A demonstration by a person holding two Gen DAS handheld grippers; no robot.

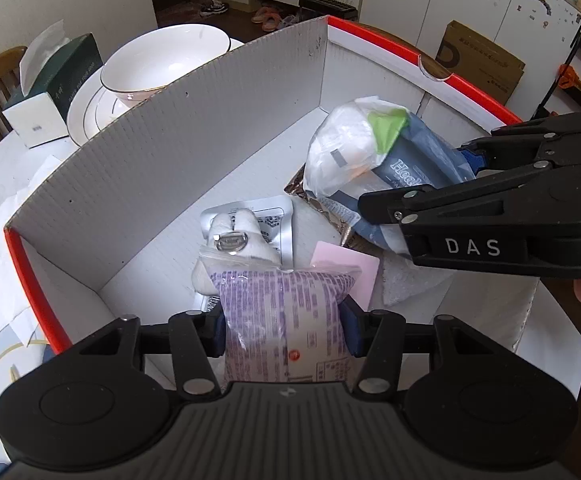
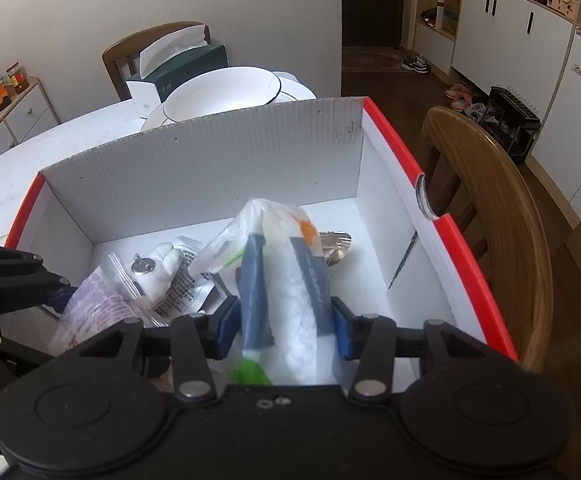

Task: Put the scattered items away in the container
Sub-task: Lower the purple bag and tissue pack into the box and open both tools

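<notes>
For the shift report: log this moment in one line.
left gripper: shut on purple packet | right gripper: blue-white bag between fingers, grip unclear | both over box

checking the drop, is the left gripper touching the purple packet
Touching. In the left wrist view the purple packet sits between the left gripper's blue pads, both pressed against its sides with no gap, above the box.

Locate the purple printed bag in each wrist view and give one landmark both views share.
Left wrist: purple printed bag bottom centre, between the left gripper pads.
Right wrist: same bag at lower left, inside the box.
Shared landmark: white bowl behind the box's back wall.
</notes>
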